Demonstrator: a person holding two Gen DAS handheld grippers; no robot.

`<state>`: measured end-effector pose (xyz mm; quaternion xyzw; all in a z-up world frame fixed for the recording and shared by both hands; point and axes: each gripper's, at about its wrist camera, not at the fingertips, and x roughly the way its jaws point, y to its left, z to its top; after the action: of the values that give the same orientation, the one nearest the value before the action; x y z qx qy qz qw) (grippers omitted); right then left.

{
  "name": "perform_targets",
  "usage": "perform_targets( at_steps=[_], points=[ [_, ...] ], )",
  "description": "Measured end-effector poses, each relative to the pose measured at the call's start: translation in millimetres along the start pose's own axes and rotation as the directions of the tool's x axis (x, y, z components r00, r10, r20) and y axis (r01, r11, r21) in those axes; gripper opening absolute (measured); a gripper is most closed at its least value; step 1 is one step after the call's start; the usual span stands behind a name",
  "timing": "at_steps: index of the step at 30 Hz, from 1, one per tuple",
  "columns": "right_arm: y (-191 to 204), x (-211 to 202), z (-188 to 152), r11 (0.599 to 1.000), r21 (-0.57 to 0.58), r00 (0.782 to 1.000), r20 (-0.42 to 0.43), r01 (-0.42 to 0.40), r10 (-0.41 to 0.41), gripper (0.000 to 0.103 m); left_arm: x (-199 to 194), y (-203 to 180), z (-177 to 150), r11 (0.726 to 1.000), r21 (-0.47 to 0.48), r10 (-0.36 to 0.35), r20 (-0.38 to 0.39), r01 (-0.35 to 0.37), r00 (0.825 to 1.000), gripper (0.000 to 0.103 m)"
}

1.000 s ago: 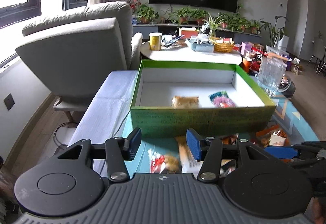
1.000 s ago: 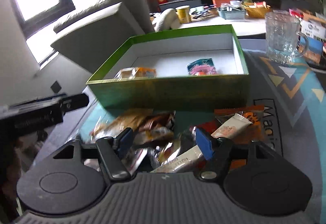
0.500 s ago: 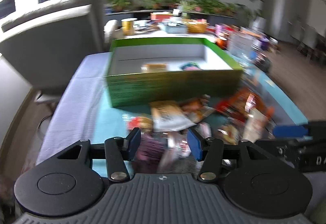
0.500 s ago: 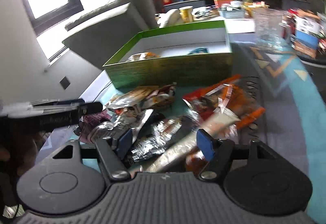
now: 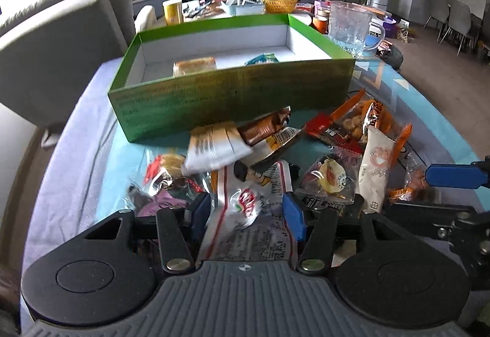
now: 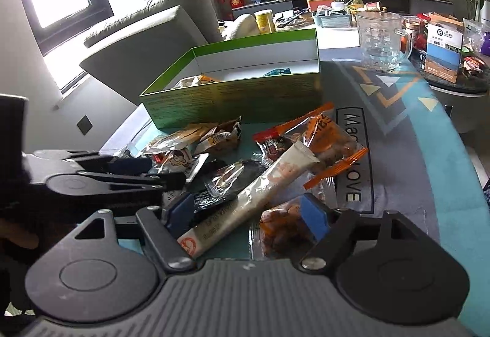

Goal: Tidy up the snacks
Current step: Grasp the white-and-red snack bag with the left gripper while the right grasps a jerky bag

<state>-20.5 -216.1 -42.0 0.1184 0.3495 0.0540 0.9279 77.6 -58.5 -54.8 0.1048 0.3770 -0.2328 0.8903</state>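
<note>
On the tabletop (image 5: 92, 153), which is covered by a blue patterned cloth, a heap of wrapped snacks (image 5: 275, 159) lies in front of the green box (image 5: 232, 92), on the side near the cameras. The box is open on top, white inside, and it stands toward the far edge; inside it lie an orange-brown packet (image 5: 195, 65) and a small teal packet (image 5: 261, 59), apart from each other. The left gripper (image 5: 246, 213) is spread, with a white and red wrapper (image 5: 245, 214) lying between its blue pads, but the pads do not press it. The right gripper (image 6: 248, 216) is over the near part of the heap and its jaws are opening; a long cream tube packet (image 6: 245, 202) and a clear bag of orange pieces (image 6: 281, 223) lie between the pads, not pinched. A glass pitcher (image 6: 381, 41) stands beyond the box's right corner.
</note>
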Motion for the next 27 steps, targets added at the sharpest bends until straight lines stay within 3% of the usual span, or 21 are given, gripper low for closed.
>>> perform_targets(
  at_steps=[5, 7, 9, 15, 19, 22, 27],
  points=[
    [-3, 1, 3, 1.0, 0.014, 1.0, 0.005, -0.002, 0.002, 0.083, 9, 1, 0, 0.999, -0.025, -0.037, -0.031, 0.037, 0.999, 0.043],
    [-5, 1, 4, 1.0, 0.03, 1.0, 0.008, 0.002, -0.002, 0.083, 6, 0, 1, 0.999, -0.018, -0.036, -0.02, 0.036, 0.999, 0.036],
    [-7, -2, 5, 0.999, 0.042, 1.0, 0.015, 0.005, -0.005, 0.083, 2, 1, 2, 0.999, -0.016, -0.049, -0.007, 0.049, 0.999, 0.018],
    [-13, -14, 6, 1.0, 0.022, 0.998, 0.051, 0.019, -0.02, 0.085, -14, 6, 2, 0.998, -0.029, -0.06, 0.036, 0.061, 0.998, 0.017],
    [-13, -8, -3, 0.997, -0.049, 0.999, 0.009, 0.053, -0.052, 0.088, -26, 7, 1, 0.996, -0.029, -0.078, 0.064, 0.08, 0.995, 0.017],
    [-12, 0, -10, 0.997, -0.071, 0.999, -0.019, 0.044, -0.045, 0.099, -33, 8, 1, 0.996, -0.026, -0.083, 0.08, 0.085, 0.993, 0.017],
    [-8, 26, -16, 0.993, -0.095, 0.995, -0.067, 0.073, -0.08, 0.099, -39, 10, 2, 0.995, -0.029, -0.087, 0.106, 0.091, 0.991, 0.017]
  ],
)
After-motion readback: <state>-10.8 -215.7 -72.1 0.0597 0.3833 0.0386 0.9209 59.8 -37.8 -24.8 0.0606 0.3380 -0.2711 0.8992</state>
